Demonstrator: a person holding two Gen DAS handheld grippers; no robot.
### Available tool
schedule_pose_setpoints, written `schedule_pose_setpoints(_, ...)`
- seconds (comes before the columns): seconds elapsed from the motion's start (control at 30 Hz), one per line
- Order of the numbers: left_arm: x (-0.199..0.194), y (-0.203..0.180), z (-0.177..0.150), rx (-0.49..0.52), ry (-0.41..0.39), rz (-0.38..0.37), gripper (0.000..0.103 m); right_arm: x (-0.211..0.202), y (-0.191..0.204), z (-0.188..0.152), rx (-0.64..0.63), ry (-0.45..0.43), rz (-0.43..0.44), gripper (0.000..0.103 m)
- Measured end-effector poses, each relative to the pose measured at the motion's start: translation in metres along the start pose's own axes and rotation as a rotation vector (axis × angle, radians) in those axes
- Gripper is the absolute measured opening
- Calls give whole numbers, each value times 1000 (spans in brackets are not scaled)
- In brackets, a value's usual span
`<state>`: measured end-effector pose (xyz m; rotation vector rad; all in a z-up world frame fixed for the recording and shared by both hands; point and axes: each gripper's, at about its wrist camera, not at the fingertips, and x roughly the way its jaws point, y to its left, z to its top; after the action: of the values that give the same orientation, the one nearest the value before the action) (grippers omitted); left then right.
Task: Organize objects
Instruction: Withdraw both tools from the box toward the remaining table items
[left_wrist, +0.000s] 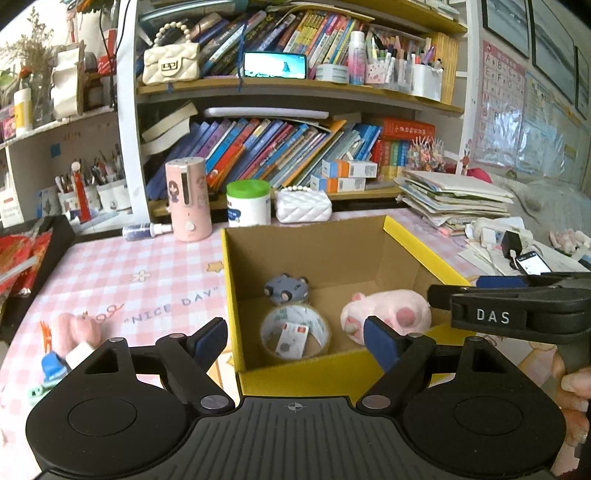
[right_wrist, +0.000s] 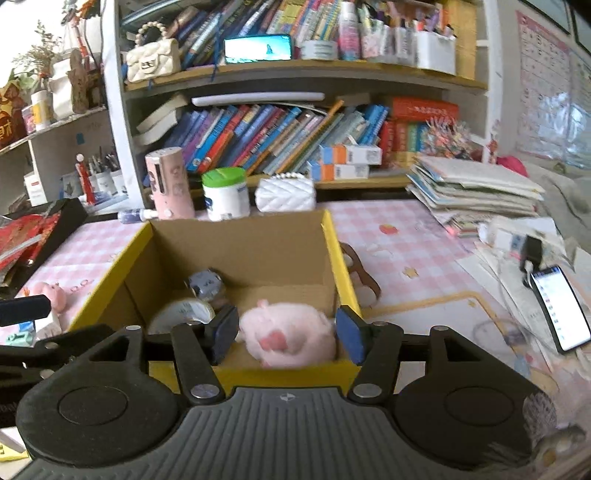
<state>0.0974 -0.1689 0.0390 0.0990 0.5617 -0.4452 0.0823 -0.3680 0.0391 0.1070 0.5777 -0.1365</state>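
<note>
A yellow-rimmed cardboard box (left_wrist: 417, 247) stands on the pink checked table. Inside lie a pink plush paw toy (left_wrist: 391, 310), a roll of clear tape (left_wrist: 295, 334) and a small grey toy car (left_wrist: 286, 288). My left gripper (left_wrist: 295, 341) is open and empty above the box's near wall. My right gripper (right_wrist: 286, 334) is open over the box (right_wrist: 340, 251), its pads either side of the plush (right_wrist: 291, 328) lying below them. The tape (right_wrist: 181, 314) and car (right_wrist: 205, 284) show to the left. A pink plush doll (left_wrist: 74, 332) lies on the table left of the box.
Behind the box stand a pink cylinder device (left_wrist: 186, 199), a green-lidded tub (left_wrist: 248, 203) and a white quilted purse (left_wrist: 303, 205). A paper stack (left_wrist: 454, 199) and a phone (right_wrist: 559, 310) lie at the right. A black tray (left_wrist: 22, 258) sits at the left. Bookshelves fill the back.
</note>
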Motion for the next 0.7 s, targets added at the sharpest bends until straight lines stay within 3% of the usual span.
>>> schedule_pose_setpoints(0.27, -6, 4, -15, -31, 32, 0, 83, -11, 4, -21, -22, 29, -34, 59)
schedule_pose_setpoints(0.7, -40, 38, -57, -55, 120, 10, 84, -38, 48, -66, -28, 160, -74, 59)
